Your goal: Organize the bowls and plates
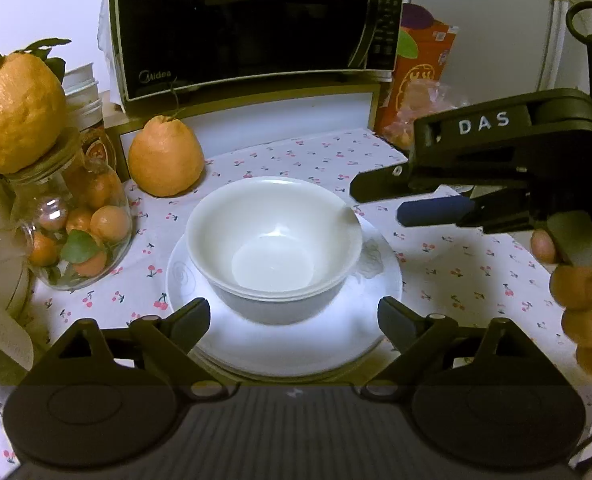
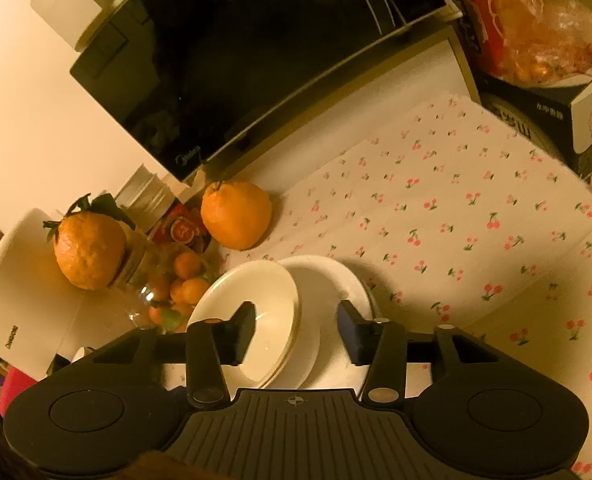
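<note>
White bowls [image 1: 271,240] sit nested in the middle of a stack of white plates [image 1: 296,348] on a cherry-print cloth. My left gripper [image 1: 293,312] is open, its two fingers wide apart at the plates' near edge, touching nothing. My right gripper [image 1: 380,204] comes in from the right, level with the bowls' right rim. In the right wrist view the right gripper [image 2: 296,324] straddles the rim of the bowls [image 2: 263,292] over the plates [image 2: 328,280]. One finger is inside the bowl and one outside, with gaps to the rim on both sides, so it is open.
A black microwave [image 1: 239,28] stands at the back on a shelf. A big orange fruit [image 1: 165,156] lies behind the bowls. At the left is a glass jar of small oranges [image 1: 75,232] with another fruit [image 1: 15,112] on top. Back right holds a red box [image 1: 420,72].
</note>
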`<act>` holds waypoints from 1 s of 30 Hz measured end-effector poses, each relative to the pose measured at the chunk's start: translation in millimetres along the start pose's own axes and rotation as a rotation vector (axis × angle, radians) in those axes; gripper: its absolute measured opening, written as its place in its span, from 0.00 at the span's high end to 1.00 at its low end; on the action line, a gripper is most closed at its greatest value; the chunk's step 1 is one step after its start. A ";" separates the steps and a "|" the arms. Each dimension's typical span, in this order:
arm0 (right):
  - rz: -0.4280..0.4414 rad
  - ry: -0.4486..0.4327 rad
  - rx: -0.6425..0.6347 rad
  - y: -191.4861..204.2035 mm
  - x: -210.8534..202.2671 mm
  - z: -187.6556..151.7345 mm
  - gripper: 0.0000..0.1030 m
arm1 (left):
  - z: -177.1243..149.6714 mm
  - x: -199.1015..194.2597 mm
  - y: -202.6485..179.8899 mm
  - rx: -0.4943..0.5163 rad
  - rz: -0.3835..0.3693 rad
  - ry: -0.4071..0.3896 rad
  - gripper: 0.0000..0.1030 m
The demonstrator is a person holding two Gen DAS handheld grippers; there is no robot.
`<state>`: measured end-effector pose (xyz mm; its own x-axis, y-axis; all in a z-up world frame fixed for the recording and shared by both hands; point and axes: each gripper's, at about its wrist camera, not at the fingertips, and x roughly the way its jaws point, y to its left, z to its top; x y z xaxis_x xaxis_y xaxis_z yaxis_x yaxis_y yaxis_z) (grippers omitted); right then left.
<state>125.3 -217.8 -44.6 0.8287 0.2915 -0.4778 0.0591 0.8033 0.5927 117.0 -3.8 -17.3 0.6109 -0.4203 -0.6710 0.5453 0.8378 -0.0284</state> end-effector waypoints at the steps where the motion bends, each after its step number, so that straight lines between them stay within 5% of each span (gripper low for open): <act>1: -0.002 -0.001 -0.005 -0.6 -2.7 1.1 0.50 | -0.6 -2.5 -0.3 0.000 0.001 -0.001 0.11; 12: -0.076 0.021 -0.111 -9.7 -41.2 -0.8 0.33 | -12.1 -28.4 -6.8 -0.022 0.093 0.066 0.05; 30: -0.175 0.174 -0.262 8.9 -98.4 -38.2 0.20 | -27.1 -74.6 -24.2 -0.264 0.254 0.142 0.00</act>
<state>23.0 -219.5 -17.1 0.7103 0.2032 -0.6739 0.0286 0.9483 0.3160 42.6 16.8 13.3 0.6121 -0.1512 -0.7762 0.2088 0.9776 -0.0258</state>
